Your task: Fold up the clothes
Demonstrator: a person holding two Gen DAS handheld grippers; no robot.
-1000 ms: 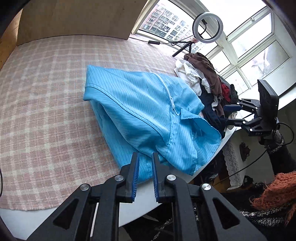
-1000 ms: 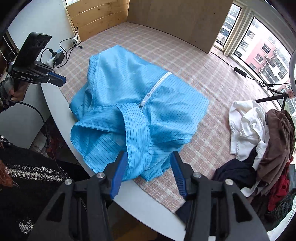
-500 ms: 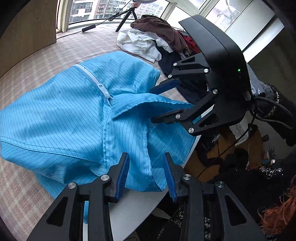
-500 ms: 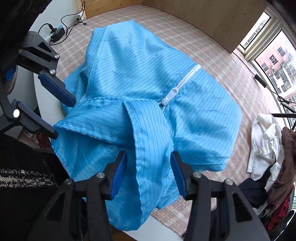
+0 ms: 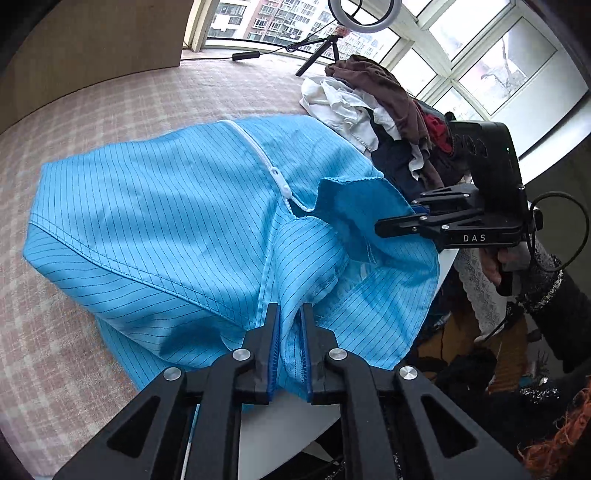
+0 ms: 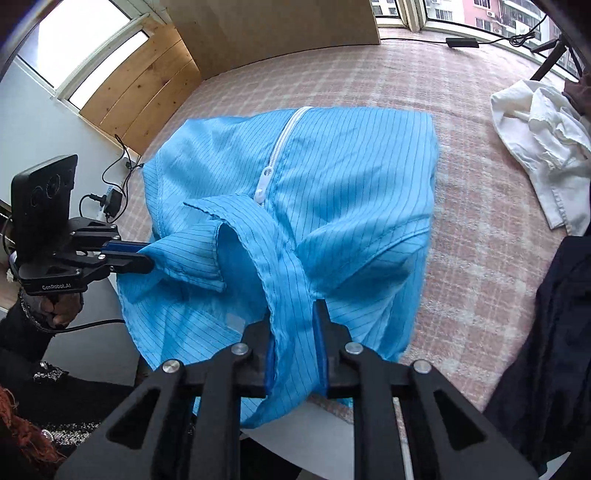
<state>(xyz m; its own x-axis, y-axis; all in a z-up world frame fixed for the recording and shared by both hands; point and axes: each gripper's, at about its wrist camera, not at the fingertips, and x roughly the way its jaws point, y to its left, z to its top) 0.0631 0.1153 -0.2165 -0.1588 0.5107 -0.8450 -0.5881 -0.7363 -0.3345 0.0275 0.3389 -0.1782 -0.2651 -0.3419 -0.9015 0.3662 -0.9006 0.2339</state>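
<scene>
A light blue pinstriped jacket with a white zipper lies on the pink checked tablecloth, its collar end at the near table edge. My left gripper is shut on a fold of the jacket's collar edge. My right gripper is shut on the other side of the collar edge. The jacket fills the middle of the right wrist view. Each gripper shows in the other's view, the right and the left, both pinching blue cloth.
A pile of clothes, white, brown and dark, lies to the right of the jacket. A ring light on a tripod stands by the windows. The white table edge is just below the grippers.
Both grippers have gone from open to shut on the jacket's collar edge, one on each side. The collar end is now lifted and pulled between them.
</scene>
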